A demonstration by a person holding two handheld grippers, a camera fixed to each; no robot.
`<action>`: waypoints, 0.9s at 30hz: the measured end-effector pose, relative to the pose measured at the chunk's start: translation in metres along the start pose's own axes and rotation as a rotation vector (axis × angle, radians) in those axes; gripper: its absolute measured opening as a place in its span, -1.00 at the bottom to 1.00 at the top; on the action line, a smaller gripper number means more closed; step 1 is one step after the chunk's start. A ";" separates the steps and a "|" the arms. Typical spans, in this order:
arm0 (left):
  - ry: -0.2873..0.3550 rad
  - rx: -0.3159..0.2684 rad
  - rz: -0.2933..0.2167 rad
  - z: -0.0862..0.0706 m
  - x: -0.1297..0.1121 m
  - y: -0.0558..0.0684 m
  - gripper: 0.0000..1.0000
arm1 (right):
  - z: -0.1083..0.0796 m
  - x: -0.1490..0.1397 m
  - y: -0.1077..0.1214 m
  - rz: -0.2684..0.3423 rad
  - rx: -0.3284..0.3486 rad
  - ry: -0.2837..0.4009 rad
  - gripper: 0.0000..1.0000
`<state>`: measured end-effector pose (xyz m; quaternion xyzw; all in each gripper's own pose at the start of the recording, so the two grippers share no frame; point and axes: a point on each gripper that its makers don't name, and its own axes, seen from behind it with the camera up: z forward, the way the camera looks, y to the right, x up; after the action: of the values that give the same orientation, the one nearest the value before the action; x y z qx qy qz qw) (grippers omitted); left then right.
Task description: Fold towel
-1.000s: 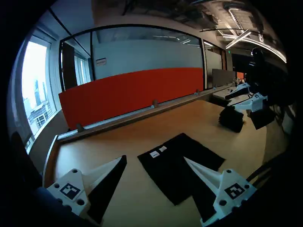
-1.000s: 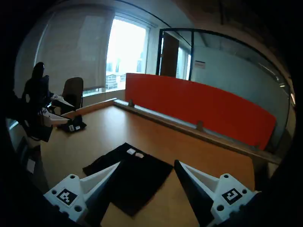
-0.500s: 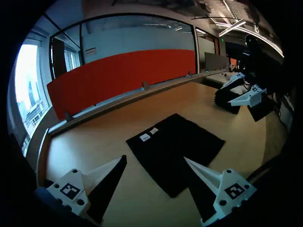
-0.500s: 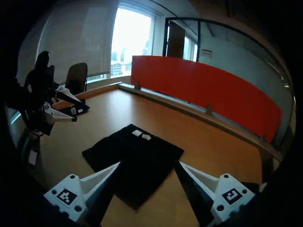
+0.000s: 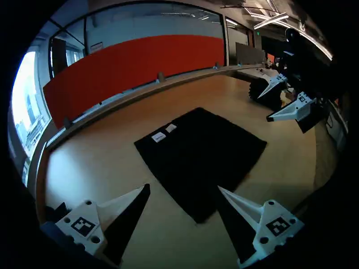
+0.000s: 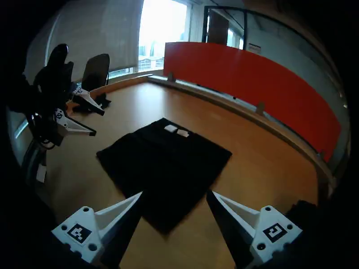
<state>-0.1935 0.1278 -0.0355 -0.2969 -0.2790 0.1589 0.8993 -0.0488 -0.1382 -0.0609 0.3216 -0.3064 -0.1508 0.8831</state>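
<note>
The black rectangular cloth towel (image 5: 202, 152) lies flat and fully spread in the middle of the counter. One corner points to 6 o'clock, and the edge with two small white tags (image 5: 158, 136) faces 11 o'clock in the left gripper view. It looks nearly square, so its long axis is unclear. Under it is a light wooden counter (image 5: 98, 148), with a red partition panel (image 5: 134, 62) along the far edge at 12 o'clock. The left hand-held gripper (image 5: 183, 186) and right hand-held gripper (image 6: 174, 192) both have their fingers spread wide and hold nothing.
</note>
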 end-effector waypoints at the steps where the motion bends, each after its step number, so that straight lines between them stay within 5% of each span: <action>1: -0.009 -0.003 0.000 0.003 -0.004 0.001 1.00 | 0.002 -0.004 -0.001 0.000 0.003 -0.009 1.00; 14: -0.128 -0.069 0.013 0.028 -0.049 0.021 1.00 | 0.023 -0.059 -0.016 -0.028 0.057 -0.126 1.00; 27: -0.211 -0.101 -0.009 0.038 -0.076 0.033 1.00 | 0.029 -0.085 -0.018 -0.033 0.087 -0.190 0.96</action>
<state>-0.2808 0.1359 -0.0611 -0.3222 -0.3812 0.1710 0.8495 -0.1338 -0.1264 -0.0928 0.3488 -0.3898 -0.1818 0.8327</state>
